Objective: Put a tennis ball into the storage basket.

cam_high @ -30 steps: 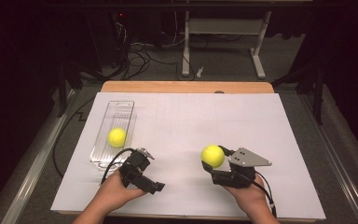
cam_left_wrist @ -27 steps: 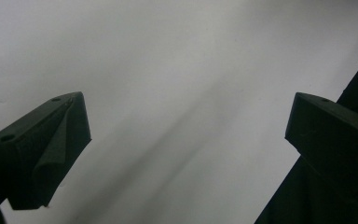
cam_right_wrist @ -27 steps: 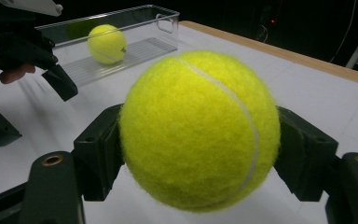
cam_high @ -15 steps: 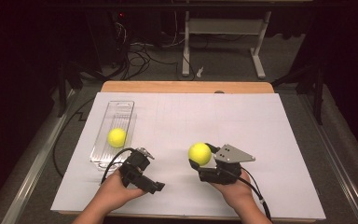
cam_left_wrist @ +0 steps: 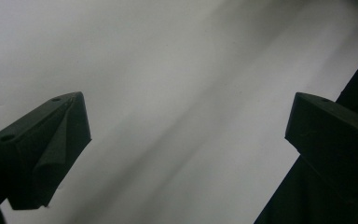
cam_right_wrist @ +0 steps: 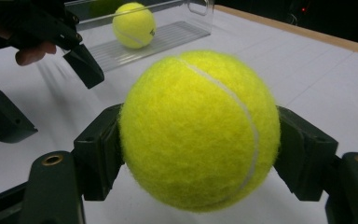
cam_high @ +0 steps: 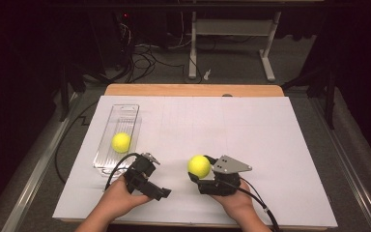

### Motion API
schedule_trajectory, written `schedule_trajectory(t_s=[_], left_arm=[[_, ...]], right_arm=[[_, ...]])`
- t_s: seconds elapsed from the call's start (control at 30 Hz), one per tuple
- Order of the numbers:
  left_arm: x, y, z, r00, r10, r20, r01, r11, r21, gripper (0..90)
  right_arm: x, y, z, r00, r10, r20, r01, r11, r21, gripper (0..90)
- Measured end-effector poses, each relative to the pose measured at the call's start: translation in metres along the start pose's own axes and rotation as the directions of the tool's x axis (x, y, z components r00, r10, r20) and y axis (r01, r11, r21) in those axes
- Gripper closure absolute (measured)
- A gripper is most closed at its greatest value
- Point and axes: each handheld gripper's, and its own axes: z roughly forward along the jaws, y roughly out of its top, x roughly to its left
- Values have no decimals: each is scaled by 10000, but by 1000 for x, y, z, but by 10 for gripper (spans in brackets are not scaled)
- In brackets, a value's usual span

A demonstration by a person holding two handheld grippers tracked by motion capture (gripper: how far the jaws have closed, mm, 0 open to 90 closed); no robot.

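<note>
- While the right hand-held gripper point(cam_high: 198, 170) clamps a yellow tennis ball point(cam_high: 199, 166) between its two black jaws, the ball sits lifted just off the surface point(cam_high: 270, 140), near the middle of the front edge
- From the right gripper view the pads press both sides of that ball point(cam_right_wrist: 199, 130), the white seam curving across its top
- Left hand-held gripper point(cam_high: 162, 193) stands wide open with nothing between its jaws, which hang over bare white surface point(cam_left_wrist: 168, 93)
- Both hands come in over the front edge; the left hand point(cam_high: 121, 193) and the right hand point(cam_high: 234, 198) grip the bodies from behind, the grey plate point(cam_high: 229, 165) on top of the right one
- A second tennis ball point(cam_high: 121, 142) lies in the clear tray point(cam_high: 125, 112) toward the left edge, just beyond the left gripper; nothing lies between the held ball and the tray
</note>
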Motion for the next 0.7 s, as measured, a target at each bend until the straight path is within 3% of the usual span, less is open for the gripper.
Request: schedule_trajectory(t_s=[0.33,0.7], left_arm=[[-1,0,0,10000,69,14,-69,10000,30,11],[-1,1,0,9999,94,52,-94,9999,78,12]], right_arm=[[7,-10,5,9998,47,-180,-45,9999,143,273],[11,-16,6,9990,-354,-291,369,9979,532,273]])
